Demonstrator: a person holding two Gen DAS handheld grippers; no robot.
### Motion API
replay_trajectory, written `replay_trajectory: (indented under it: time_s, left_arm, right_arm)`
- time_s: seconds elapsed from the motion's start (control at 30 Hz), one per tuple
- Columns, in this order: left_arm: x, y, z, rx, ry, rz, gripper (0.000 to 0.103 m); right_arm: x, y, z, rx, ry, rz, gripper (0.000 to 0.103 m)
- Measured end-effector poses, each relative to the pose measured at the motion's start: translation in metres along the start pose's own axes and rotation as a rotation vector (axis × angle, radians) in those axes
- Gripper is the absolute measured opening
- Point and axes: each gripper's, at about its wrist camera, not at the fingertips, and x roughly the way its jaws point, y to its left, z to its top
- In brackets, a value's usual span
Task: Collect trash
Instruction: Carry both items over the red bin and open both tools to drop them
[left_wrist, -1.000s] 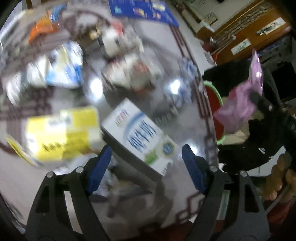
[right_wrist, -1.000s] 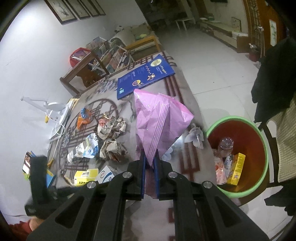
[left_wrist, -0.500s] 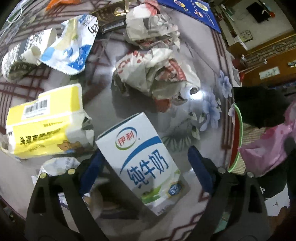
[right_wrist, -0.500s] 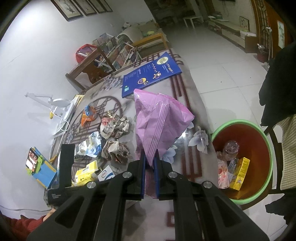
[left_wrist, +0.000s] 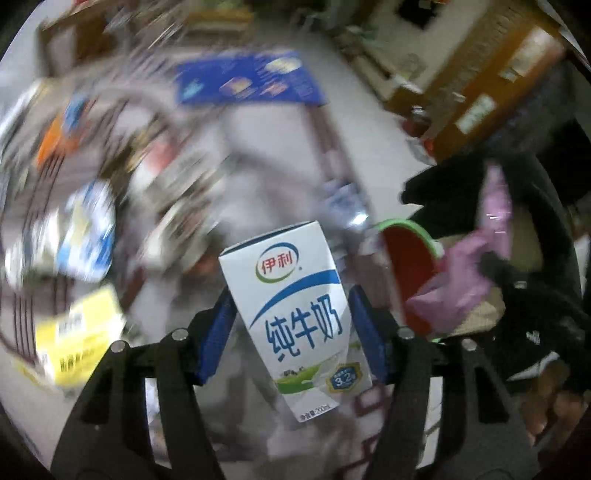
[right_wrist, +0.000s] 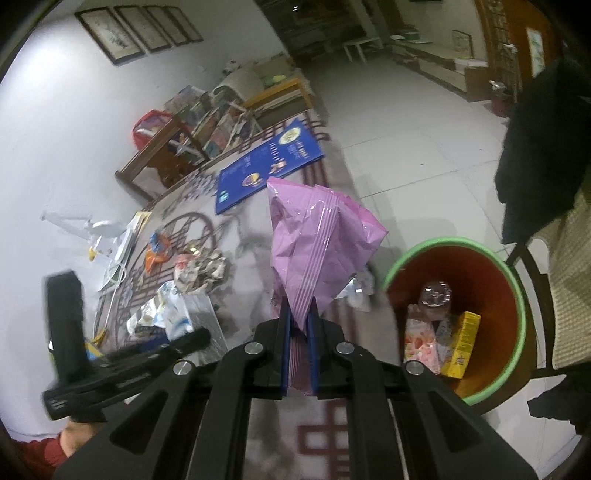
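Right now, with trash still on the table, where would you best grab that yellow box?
Take the yellow box across its two long flat sides, coming down from above: it lies flat on the table, so those sides face outward. The view is blurred, so its exact angle is unclear.

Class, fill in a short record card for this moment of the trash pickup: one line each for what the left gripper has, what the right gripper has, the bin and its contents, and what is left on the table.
left gripper: jaws closing on a white milk carton, carton between the blue pads
right gripper: shut on a pink plastic bag
bin: green rim, beside the table; holds a yellow box, a clear bottle, a pink packet
table: crumpled paper, orange wrapper, blue booklet
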Motion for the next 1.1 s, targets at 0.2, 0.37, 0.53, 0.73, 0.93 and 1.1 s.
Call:
replay_trajectory:
  time_s: [0.2, 0.37, 0.53, 0.73, 0.93, 1.1]
  left_arm:
    - [0.007, -0.065, 0.024, 0.165, -0.041, -0.109, 0.06]
    - [0.025, -0.111, 0.038, 0.279, -0.052, -0.188, 0.06]
    - [0.046, -0.141, 0.049, 0.342, -0.029, -0.22, 0.06]
    - [0.062, -0.161, 0.055, 0.394, -0.012, -0.235, 0.06]
    - [0.064, -0.157, 0.057, 0.391, -0.023, -0.225, 0.084]
    - [0.047, -0.125, 0.056, 0.318, -0.04, -0.197, 0.084]
  right_arm:
    - [-0.018, -0.038, 0.001, 0.063, -0.037, -0.071, 0.008]
    - [-0.032, -0.068, 0.001, 0.103, -0.06, -0.138, 0.009]
    - [-0.039, -0.091, 0.003, 0.138, -0.071, -0.185, 0.009]
    - [-0.036, -0.107, 0.0, 0.171, -0.064, -0.221, 0.011]
    - [-0.038, -0.112, -0.004, 0.207, -0.086, -0.259, 0.048]
    - [-0.039, -0.102, -0.005, 0.185, -0.077, -0.266, 0.048]
